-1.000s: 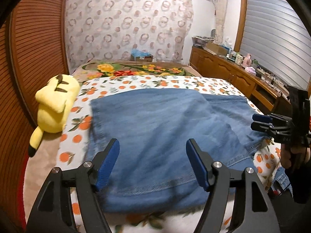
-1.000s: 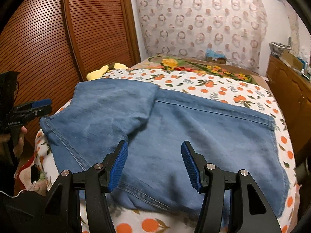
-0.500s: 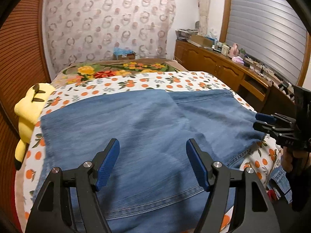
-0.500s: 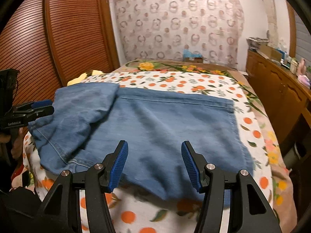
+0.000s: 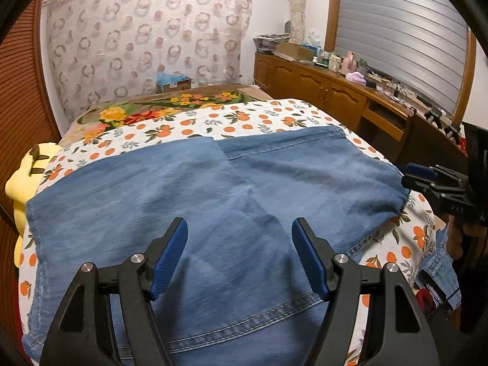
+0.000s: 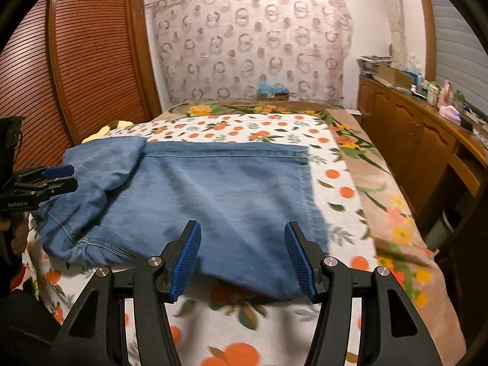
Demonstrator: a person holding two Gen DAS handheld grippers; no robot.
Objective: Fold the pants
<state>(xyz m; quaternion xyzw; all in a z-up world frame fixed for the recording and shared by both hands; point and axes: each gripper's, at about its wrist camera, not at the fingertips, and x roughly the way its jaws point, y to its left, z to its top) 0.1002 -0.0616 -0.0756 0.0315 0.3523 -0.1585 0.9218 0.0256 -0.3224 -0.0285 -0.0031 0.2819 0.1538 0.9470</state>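
Blue denim pants (image 5: 213, 201) lie folded on the orange-print bed cover, one part laid over the other; they also show in the right wrist view (image 6: 213, 192). My left gripper (image 5: 239, 256) is open and empty, just above the pants near their stitched front edge. My right gripper (image 6: 242, 257) is open and empty above the pants' near right corner. Each gripper shows side-on in the other's view: the right one (image 5: 427, 180) at the pants' right edge, the left one (image 6: 52, 180) at their left edge.
A yellow plush toy (image 5: 21, 180) lies at the bed's left side by a wooden slatted wardrobe (image 6: 76, 70). A wooden sideboard (image 6: 427, 140) with clutter runs along the right. A floral blanket (image 6: 387, 207) covers the bed's right and far parts.
Both grippers have shifted to the right along the bed's front edge. The pants lie as before. Both grippers stay open.
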